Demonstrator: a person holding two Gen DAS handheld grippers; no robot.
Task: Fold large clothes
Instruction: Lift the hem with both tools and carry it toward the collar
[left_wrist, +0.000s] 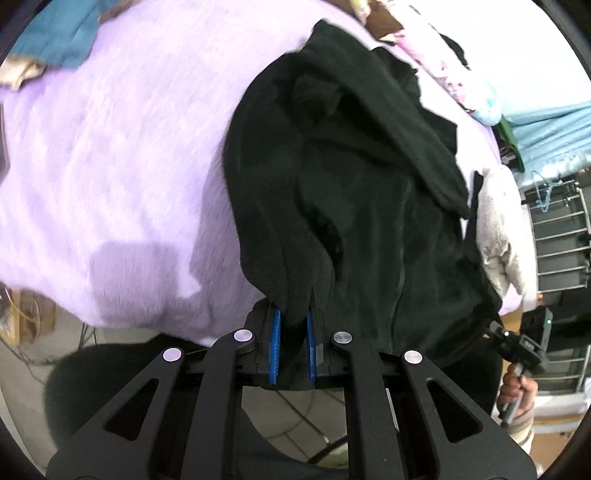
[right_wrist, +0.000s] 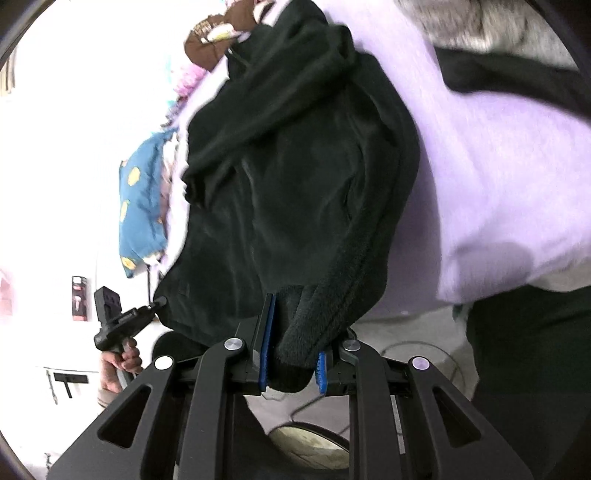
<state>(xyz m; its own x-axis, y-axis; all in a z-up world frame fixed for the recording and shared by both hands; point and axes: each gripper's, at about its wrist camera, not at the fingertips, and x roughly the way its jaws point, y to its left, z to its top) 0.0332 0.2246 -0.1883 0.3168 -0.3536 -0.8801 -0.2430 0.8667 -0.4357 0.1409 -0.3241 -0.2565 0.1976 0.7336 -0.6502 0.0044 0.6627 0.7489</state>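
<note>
Gripping black fleece garment at lower centre frame: left gripper clenched on one hem corner, right gripper clenched on another; body draped over lilac blanket.

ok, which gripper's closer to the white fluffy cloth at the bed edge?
Right. The right gripper grips the black fleece right beside the white fluffy cloth; the left gripper holds the fleece's opposite side.

The lilac bedcover is smeared by motion blur. The black fleece garment hides the bed beneath it, and its gripped hem covers each claw's inner pads.
</note>
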